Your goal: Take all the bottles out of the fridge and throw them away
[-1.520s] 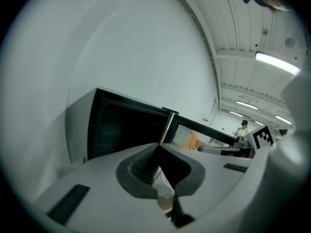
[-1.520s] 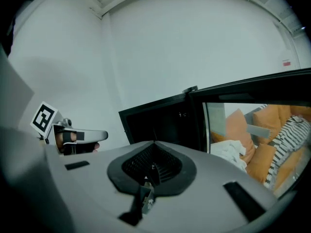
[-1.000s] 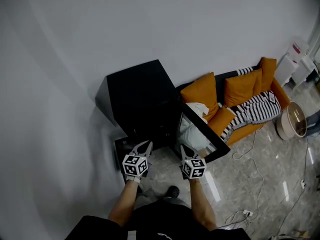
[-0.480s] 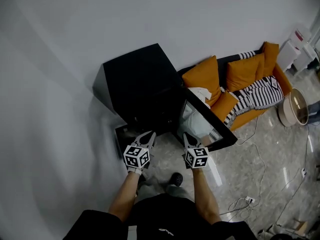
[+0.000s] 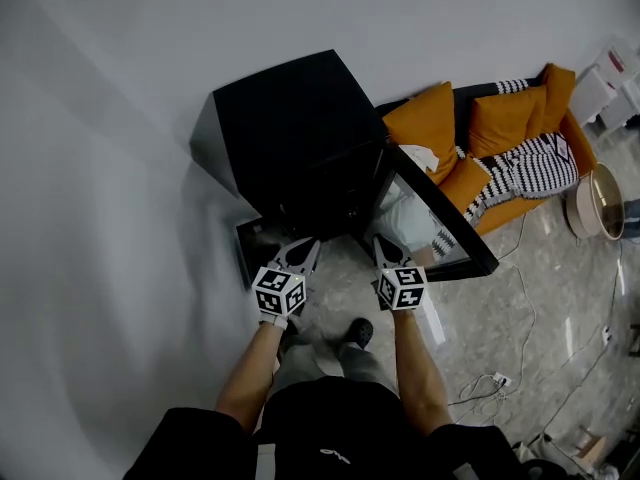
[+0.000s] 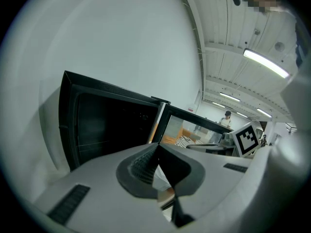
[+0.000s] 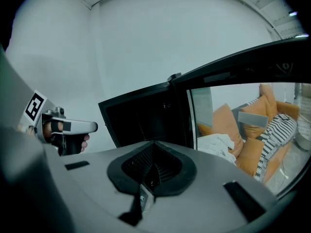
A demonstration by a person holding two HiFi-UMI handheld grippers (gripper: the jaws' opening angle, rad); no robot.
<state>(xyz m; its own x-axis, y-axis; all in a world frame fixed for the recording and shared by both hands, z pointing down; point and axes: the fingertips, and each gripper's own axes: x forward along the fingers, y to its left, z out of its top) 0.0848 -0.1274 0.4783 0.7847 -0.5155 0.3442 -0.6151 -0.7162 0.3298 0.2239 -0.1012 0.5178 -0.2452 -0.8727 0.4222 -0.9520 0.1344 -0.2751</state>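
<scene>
Fridge [image 5: 290, 138]: black, upright on the floor, opening towards the person; inside too dark to show bottles.
Door [image 5: 440, 223]: glass, swung open at the fridge's right.
Left hand-held gripper [image 5: 308, 244]: clenched, empty, before the fridge's opening.
Right hand-held gripper [image 5: 381, 242]: clenched, empty, by the door.

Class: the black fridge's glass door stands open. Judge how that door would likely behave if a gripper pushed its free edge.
The door is hinged to the fridge along one side, so it would probably swing, not slide. Its dark surround looks rigid, so it should stay stiff. Its glass looks smooth, so a push there might slip.
</scene>
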